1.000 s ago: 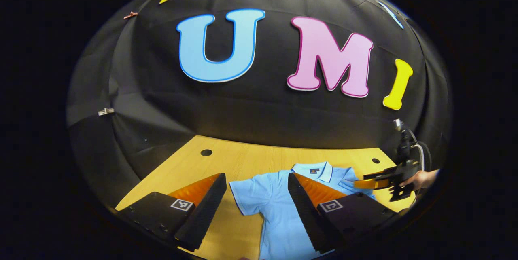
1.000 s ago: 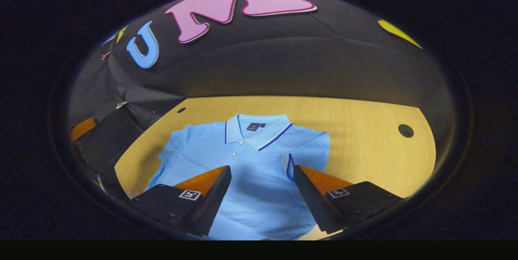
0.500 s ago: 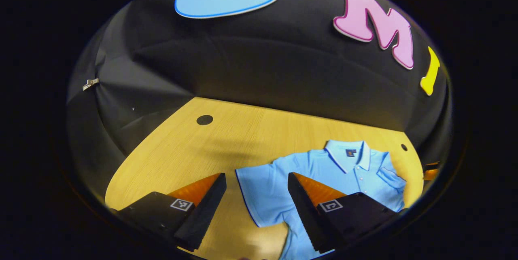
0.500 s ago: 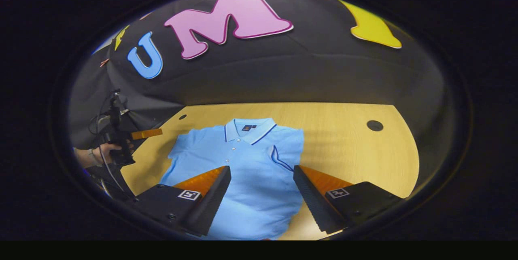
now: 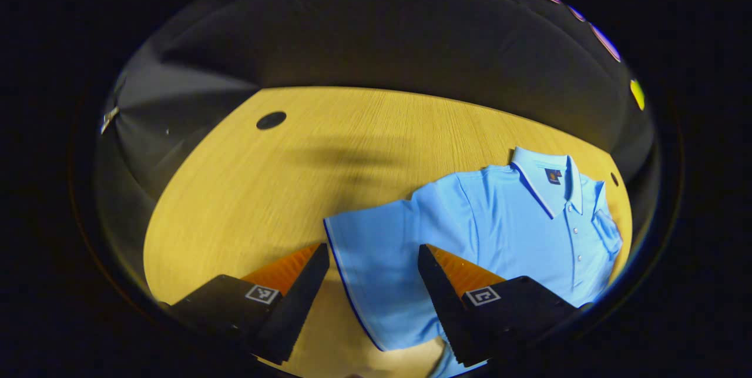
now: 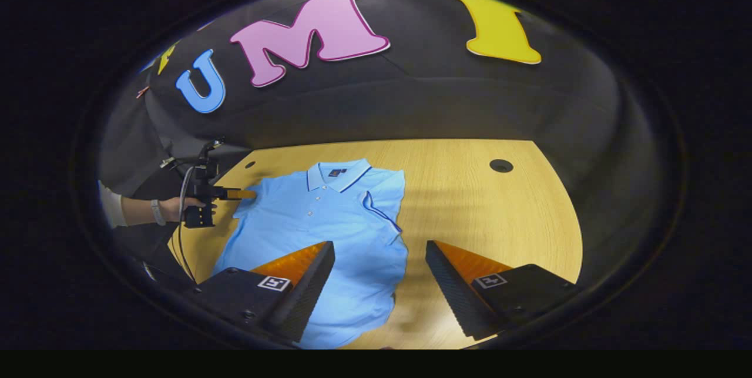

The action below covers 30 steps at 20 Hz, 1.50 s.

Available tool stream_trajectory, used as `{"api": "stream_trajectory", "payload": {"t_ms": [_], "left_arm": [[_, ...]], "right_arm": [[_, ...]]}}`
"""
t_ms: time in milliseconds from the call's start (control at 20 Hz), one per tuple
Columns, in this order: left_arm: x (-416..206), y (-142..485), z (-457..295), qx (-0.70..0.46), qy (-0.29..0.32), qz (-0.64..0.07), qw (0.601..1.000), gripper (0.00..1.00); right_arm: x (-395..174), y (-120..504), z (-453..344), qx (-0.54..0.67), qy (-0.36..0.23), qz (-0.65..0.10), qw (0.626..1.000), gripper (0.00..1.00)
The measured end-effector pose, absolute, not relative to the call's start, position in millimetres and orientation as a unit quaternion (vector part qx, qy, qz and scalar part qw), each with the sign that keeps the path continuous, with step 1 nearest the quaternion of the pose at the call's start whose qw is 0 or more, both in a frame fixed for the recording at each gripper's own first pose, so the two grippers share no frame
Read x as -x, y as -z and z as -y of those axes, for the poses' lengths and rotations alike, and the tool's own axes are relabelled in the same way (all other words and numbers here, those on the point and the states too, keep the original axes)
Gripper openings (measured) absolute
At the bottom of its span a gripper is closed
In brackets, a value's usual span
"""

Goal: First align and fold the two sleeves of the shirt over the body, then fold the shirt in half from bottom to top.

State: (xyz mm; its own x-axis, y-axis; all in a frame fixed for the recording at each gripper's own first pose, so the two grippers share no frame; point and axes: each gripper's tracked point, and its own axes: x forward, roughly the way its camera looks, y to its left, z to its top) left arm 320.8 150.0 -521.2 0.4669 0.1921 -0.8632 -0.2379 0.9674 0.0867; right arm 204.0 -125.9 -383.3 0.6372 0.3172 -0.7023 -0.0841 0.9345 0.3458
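Shirt (image 6: 317, 231) lies on counter (image 6: 482, 207), one sleeve (image 6: 385, 201) folded, other (image 5: 376, 260) flat; both grippers' fingers apart.

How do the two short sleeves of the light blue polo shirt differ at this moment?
The sleeve beside the left gripper lies spread flat outward on the wooden table; the other sleeve is already folded over the light blue polo shirt. The spread sleeve lies between open fingers; the folded one lies free. Both share dark edge trim.

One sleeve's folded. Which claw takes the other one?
Left, probably. The light blue polo shirt's flat sleeve lies between the open left claw's fingers. The right claw hangs open by the folded sleeve.
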Motion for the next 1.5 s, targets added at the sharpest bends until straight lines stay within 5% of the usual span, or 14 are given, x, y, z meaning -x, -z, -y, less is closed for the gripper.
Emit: {"api": "stream_trajectory", "payload": {"t_ms": [50,200,300,800,1250,1350,1400,1450,1500], "left_arm": [[-325,522,-144,0.010,-0.099,-0.495,0.863,0.97],[-330,522,-126,0.004,-0.075,-0.491,0.868,0.14],[-332,521,-124,0.014,-0.076,-0.492,0.867,0.07],[-363,470,-40,0.015,0.024,-0.459,0.888,0.06],[-345,520,39,0.046,0.079,-0.524,0.847,0.13],[-335,520,47,0.050,0.087,-0.539,0.837,0.29],[-332,517,50,0.054,0.087,-0.538,0.837,0.46],[-332,506,56,0.067,0.090,-0.530,0.841,0.73],[-328,492,63,0.084,0.098,-0.522,0.843,0.69]], "right_arm": [[-202,387,127,-0.140,-0.109,-0.416,0.892,0.97],[-202,393,126,-0.141,-0.105,-0.420,0.890,0.97],[-204,390,120,-0.147,-0.110,-0.415,0.891,0.98],[-210,391,116,-0.170,-0.106,-0.412,0.889,0.97],[-194,395,115,-0.165,-0.105,-0.422,0.885,0.89],[-190,397,115,-0.168,-0.103,-0.424,0.884,0.89],[-188,398,116,-0.169,-0.101,-0.425,0.883,0.89],[-187,398,114,-0.172,-0.100,-0.426,0.883,0.89],[-186,397,112,-0.177,-0.100,-0.425,0.882,0.89]]}}
